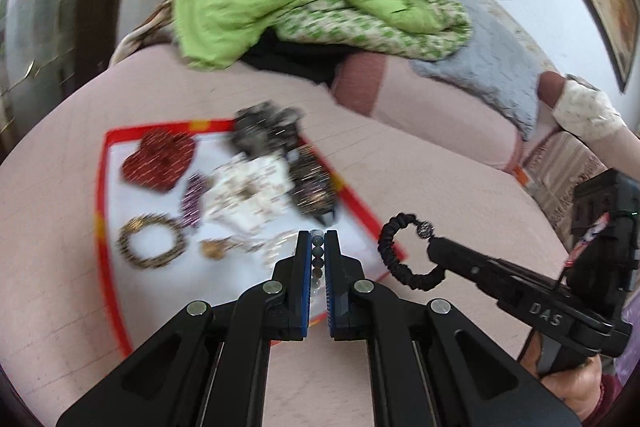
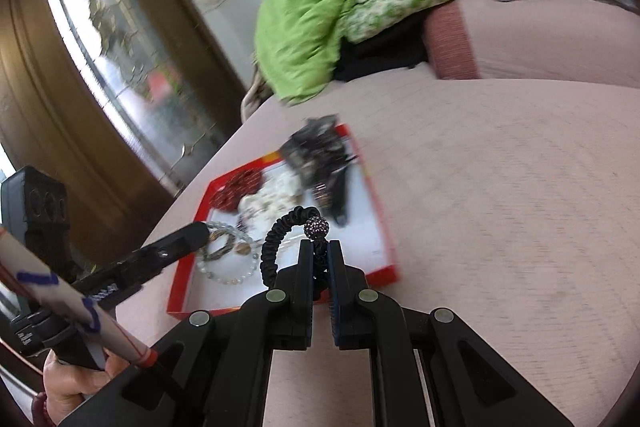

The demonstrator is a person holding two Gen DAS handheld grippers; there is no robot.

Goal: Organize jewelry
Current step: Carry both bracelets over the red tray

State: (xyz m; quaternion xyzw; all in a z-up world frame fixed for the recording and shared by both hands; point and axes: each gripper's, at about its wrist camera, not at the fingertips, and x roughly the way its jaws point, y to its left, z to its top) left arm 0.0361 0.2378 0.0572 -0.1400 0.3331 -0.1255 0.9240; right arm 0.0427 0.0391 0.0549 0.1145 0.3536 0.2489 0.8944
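Pinching pale bead bracelet (image 1: pixel 317 247) in left tongs (image 1: pixel 318 235), right tongs (image 2: pixel 320 245) clenching black, seemingly fabric-wrapped bangle (image 2: pixel 280 235)

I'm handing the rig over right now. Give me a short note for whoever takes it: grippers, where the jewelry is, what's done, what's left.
Left gripper: shut on a clear bead bracelet, held over the tray.
Right gripper: shut on a black corded bracelet with a sparkly bead, near the tray's right edge.
Tray, on the pink bed cover: red heart piece, gold bangle, pale pile in the middle, dark pieces at the far corner. Blur hides details.
Done: two bracelets picked up.
Left: set both down, then sort what stays in the tray.
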